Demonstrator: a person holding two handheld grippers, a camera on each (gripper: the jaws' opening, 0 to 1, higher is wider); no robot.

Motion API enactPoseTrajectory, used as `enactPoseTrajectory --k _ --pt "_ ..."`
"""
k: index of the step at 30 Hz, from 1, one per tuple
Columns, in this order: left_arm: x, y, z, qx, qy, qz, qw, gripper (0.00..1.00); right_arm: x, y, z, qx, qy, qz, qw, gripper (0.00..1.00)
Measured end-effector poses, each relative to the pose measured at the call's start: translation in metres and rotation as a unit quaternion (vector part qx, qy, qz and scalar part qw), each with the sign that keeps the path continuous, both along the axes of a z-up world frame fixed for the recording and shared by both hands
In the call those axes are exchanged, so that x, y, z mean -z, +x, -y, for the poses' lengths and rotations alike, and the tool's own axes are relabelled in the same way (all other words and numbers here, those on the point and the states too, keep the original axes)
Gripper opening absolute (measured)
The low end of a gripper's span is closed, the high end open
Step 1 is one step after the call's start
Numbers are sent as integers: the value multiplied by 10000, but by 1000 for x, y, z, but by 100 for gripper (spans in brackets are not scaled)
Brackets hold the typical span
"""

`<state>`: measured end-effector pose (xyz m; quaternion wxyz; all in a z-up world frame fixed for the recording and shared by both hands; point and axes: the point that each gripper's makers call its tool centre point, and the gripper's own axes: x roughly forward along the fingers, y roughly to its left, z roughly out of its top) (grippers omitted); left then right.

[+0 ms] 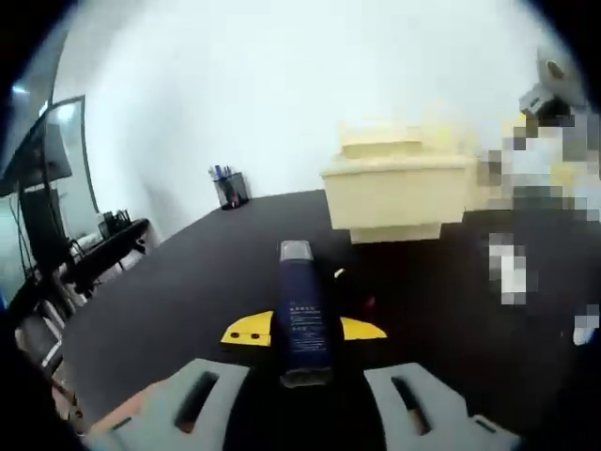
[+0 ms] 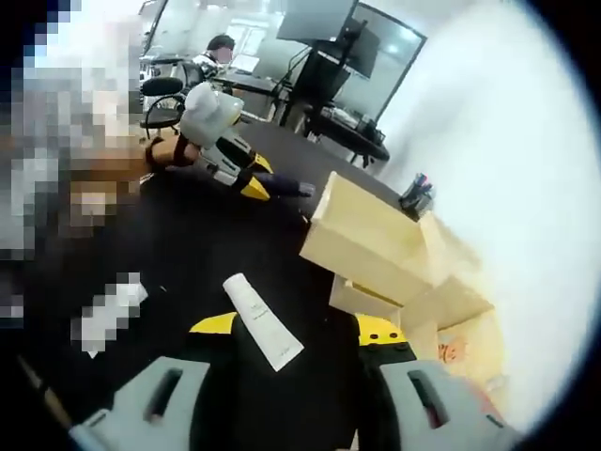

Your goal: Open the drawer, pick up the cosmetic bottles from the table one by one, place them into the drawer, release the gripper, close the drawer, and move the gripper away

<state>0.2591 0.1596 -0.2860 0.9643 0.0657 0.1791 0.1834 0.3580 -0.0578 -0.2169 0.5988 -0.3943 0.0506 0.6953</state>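
Gripping a dark blue cosmetic bottle with a silver cap [image 1: 302,315], our left gripper [image 1: 302,362] hangs over the black table [image 1: 188,272], well short of the pale yellow drawer box [image 1: 399,193]. Our right gripper [image 2: 282,362] clamps a white tube [image 2: 263,321] beside that box, its drawer pulled out.

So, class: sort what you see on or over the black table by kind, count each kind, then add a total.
Dark blue bottle, between the left gripper's jaws: 1
White tube, between the right gripper's jaws: 1
Cream drawer unit: 1
Black pen holder: 1
Total: 4
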Motion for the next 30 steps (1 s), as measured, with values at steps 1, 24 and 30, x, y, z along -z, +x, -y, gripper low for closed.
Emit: enactPoseTrajectory --k 1,24,30 --pt "-5 -1 0 17 15 95 10000 21 0 -1 -1 -15 12 -8 10000 42" --pt "-110 1 63 725 708 2112 9722 21 -80 -21 -78 224 2732 -2053 9395 42" --pt "-129 13 84 1018 870 2376 9621 21 -87 -20 -89 456 3010 -3080 9014 42"
